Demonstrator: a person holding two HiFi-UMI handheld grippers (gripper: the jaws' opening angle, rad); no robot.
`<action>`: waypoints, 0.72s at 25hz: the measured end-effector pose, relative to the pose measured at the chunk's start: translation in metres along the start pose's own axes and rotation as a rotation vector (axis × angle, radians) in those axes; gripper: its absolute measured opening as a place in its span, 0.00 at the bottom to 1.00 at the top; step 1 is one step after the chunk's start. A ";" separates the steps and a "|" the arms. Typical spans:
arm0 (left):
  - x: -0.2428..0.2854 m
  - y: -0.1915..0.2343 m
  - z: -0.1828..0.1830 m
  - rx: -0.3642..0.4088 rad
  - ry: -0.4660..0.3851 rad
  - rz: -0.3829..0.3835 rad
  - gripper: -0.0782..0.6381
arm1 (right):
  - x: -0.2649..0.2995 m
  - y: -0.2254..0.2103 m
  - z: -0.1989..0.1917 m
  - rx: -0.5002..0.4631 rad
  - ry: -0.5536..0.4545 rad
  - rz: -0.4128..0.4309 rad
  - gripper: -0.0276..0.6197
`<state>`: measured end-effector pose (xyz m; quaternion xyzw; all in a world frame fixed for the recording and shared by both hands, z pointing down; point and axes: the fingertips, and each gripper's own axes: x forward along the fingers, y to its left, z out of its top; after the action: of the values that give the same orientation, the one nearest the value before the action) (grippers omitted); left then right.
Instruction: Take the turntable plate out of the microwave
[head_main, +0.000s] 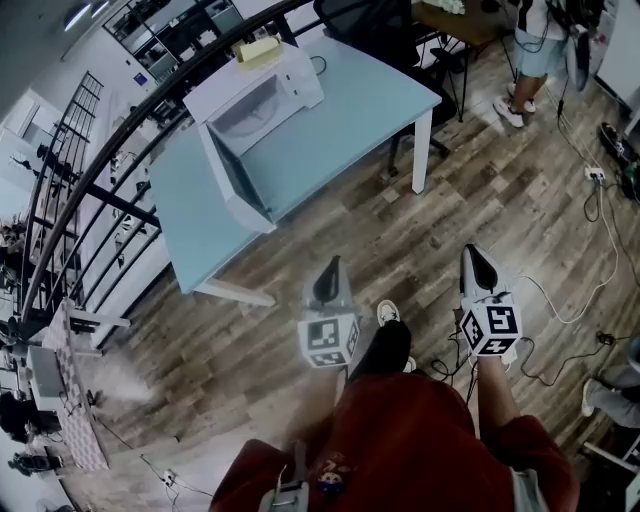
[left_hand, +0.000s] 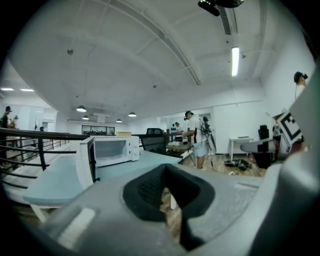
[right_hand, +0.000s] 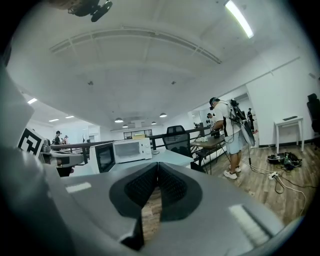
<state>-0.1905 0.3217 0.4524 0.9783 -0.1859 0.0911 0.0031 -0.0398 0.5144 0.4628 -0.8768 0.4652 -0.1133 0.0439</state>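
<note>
**Both claws shut and empty, well short of the open microwave**

The microwave (head_main: 262, 95) stands on the far left part of the pale blue table (head_main: 350, 130). Its door (head_main: 235, 185) hangs open toward the near left edge. The turntable plate should lie on the floor of the cavity (head_main: 250, 112), but from here it is too small and pale to pick out for certain.

The step in hand looks like the approach. To do it well, come in square to the cavity mouth and pass to the right of the open door rather than across it. Open the jaws before they cross the threshold. Keep the claws low and level so that one jaw can slide under the plate's rim. A plate like this is likely smooth and heavy, so a two-sided hold or a deep bite on the rim would be safer than a fingertip pinch.

The left gripper (head_main: 332, 268) has its jaws closed together with nothing between them, only floor showing past the pads. The right gripper (head_main: 474, 256) is the same, jaws together and empty. Both hang over the wooden floor (head_main: 420, 230), well apart from the table.
</note>
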 end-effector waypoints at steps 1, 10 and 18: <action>0.006 0.003 0.000 -0.001 -0.001 0.001 0.11 | 0.008 -0.001 0.000 -0.001 0.001 0.002 0.05; 0.087 0.050 0.006 -0.017 -0.008 0.019 0.11 | 0.103 -0.002 0.024 -0.038 0.000 0.025 0.05; 0.159 0.093 0.017 -0.043 -0.010 0.019 0.11 | 0.187 0.000 0.050 -0.081 0.012 0.036 0.05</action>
<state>-0.0765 0.1770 0.4620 0.9767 -0.1970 0.0823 0.0225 0.0734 0.3582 0.4439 -0.8686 0.4855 -0.0988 0.0074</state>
